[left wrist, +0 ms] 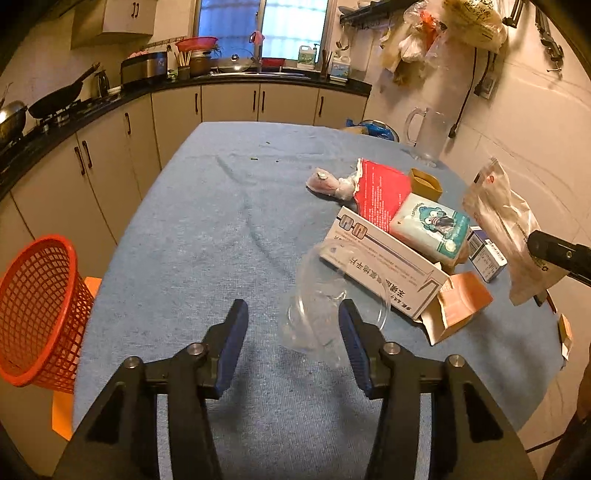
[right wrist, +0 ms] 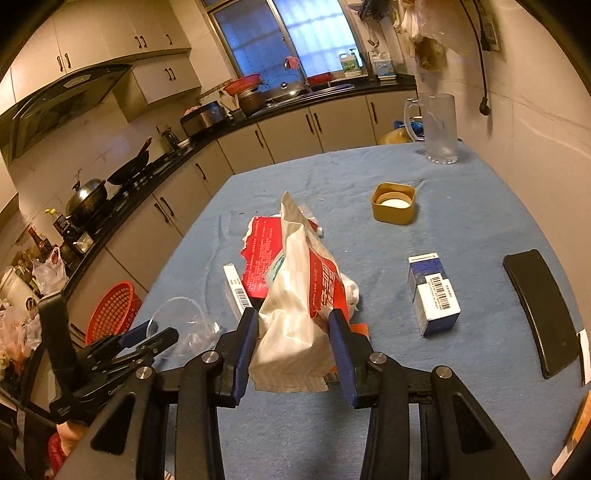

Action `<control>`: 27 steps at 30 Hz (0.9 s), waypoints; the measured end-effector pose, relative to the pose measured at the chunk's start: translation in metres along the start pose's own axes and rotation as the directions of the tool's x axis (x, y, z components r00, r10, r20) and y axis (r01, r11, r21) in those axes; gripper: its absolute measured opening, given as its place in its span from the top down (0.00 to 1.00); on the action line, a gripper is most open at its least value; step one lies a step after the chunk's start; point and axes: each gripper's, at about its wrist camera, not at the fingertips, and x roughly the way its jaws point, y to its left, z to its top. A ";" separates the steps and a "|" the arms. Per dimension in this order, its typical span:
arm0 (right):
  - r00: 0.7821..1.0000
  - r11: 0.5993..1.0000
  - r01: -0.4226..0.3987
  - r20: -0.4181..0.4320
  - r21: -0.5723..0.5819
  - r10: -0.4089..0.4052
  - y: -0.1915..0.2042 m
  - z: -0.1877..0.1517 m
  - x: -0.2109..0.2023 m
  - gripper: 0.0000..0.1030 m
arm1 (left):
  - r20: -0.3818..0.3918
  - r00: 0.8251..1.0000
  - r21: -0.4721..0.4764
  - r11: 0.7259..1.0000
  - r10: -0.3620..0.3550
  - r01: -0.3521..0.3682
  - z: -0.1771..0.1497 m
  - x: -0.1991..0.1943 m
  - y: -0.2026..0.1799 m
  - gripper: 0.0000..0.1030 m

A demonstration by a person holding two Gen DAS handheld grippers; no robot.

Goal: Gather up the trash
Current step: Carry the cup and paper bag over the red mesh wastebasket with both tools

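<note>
My left gripper is open over the blue tablecloth, its right finger against a clear plastic cup lying on its side. Beyond lie a long white box, a torn red carton, a tissue pack, an orange box and a small blue-white box. My right gripper is shut on a white and red plastic bag, also seen in the left wrist view, held above the table. An orange mesh bin stands tilted at the table's left edge.
A yellow lid-like cup, a clear jug and a black flat case are on the table's right side. Kitchen counters with pans run along the left and back. Bags hang on the right wall.
</note>
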 end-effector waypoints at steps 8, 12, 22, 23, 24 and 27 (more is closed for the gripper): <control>0.999 0.999 -0.041 -0.004 -0.019 0.041 0.010 0.000 0.002 0.59 | 0.022 0.999 0.016 1.000 0.024 -0.025 -0.004 -0.004 -0.003 0.88; 0.998 0.997 -0.064 -0.004 -0.035 0.064 0.018 0.001 0.003 0.59 | 0.035 0.999 -0.001 1.000 0.016 -0.016 -0.003 -0.012 0.006 0.88; 0.973 0.972 -0.225 -0.057 -0.073 0.222 0.065 0.006 0.022 0.59 | 0.130 0.989 -0.072 0.995 0.072 -0.063 -0.006 -0.069 0.053 0.88; 0.967 0.966 -0.249 -0.069 -0.077 0.244 0.073 0.007 0.027 0.59 | 0.143 0.986 -0.085 0.993 0.087 -0.076 -0.007 -0.079 0.064 0.88; 0.963 0.961 -0.266 -0.079 -0.079 0.260 0.079 0.007 0.031 0.59 | 0.150 0.983 -0.095 0.992 0.101 -0.087 -0.007 -0.085 0.073 0.88; 0.947 0.945 -0.312 -0.104 -0.093 0.303 0.103 0.006 0.044 0.59 | 0.176 0.972 -0.142 0.981 0.153 -0.128 -0.010 -0.110 0.106 0.88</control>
